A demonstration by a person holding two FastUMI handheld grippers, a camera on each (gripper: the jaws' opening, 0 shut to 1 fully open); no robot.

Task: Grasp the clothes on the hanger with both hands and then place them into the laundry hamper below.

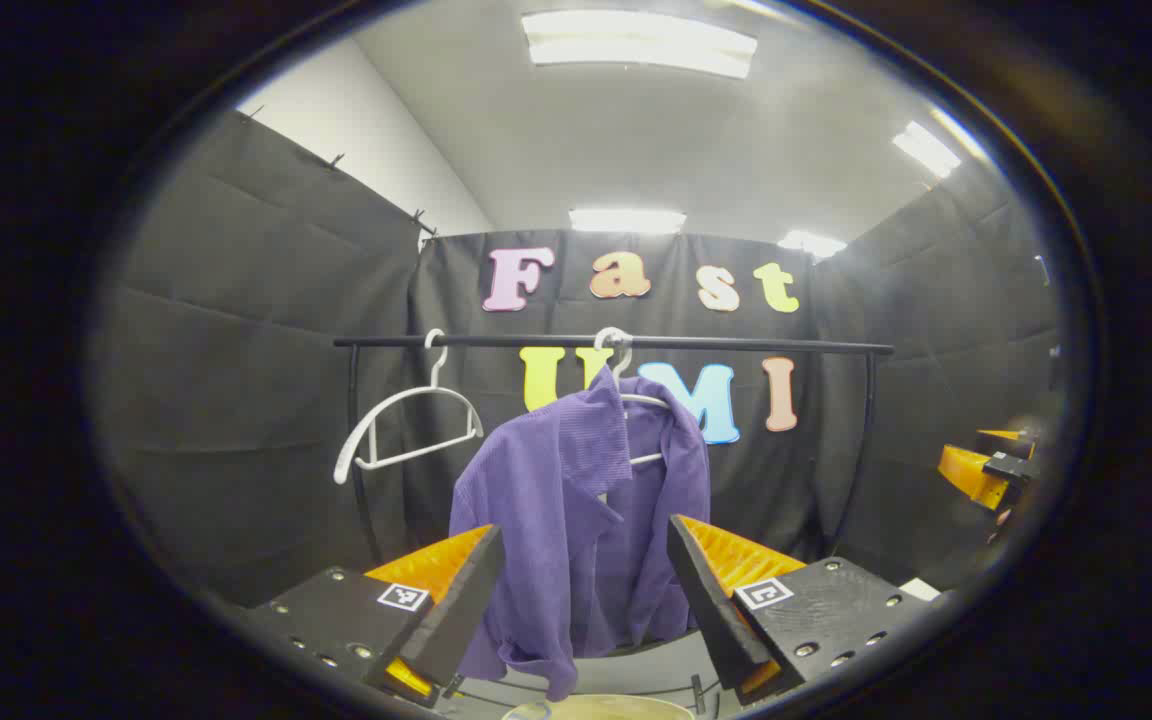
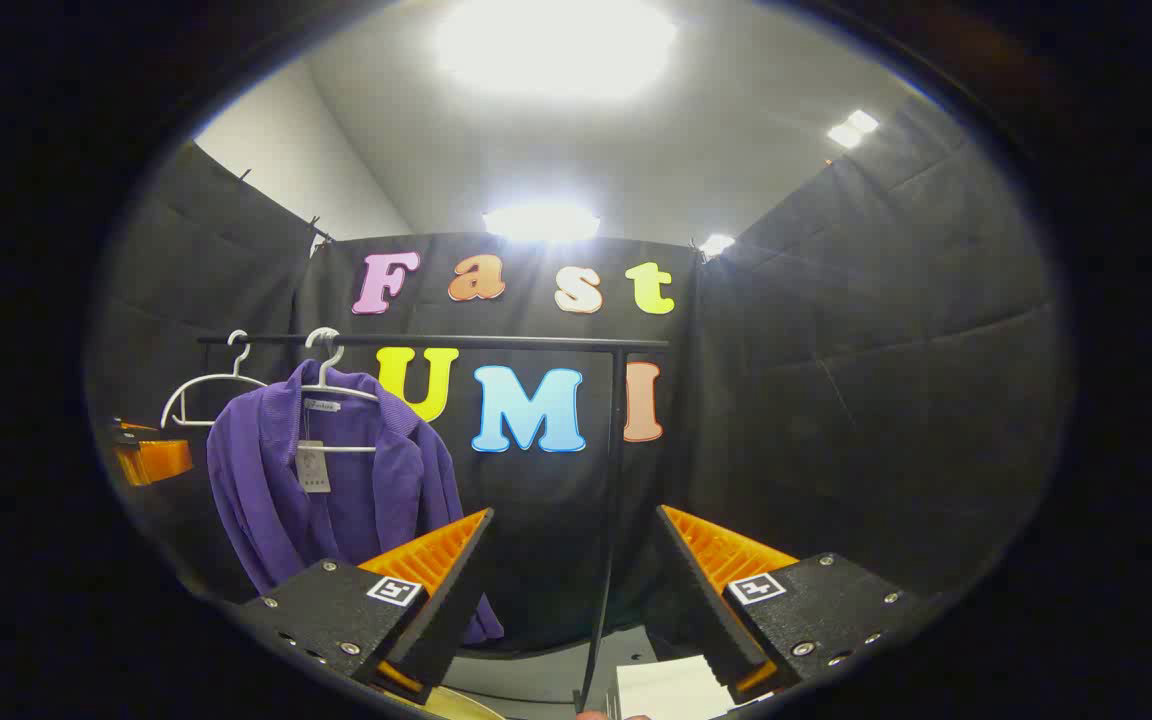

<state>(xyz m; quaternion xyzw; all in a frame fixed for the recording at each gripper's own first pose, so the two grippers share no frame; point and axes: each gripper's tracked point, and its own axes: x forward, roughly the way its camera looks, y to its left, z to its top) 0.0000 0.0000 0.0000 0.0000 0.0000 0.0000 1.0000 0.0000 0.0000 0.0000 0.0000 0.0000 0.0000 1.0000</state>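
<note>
Jaws apart before hanging purple shirt point(image 1: 576, 520)

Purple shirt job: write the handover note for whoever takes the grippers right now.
Left gripper: open, aimed at the purple shirt, not touching it.
Right gripper: open, off to the shirt's side, holding nothing.
Shirt hangs on a white hanger on the black rail; an empty white hanger hangs beside it.
Hamper rim sits below.
Done: nothing. Left: grasp with both, lower into hamper.

Black cloth walls point(image 1: 236, 400), ceiling lights point(image 1: 636, 42).
</note>
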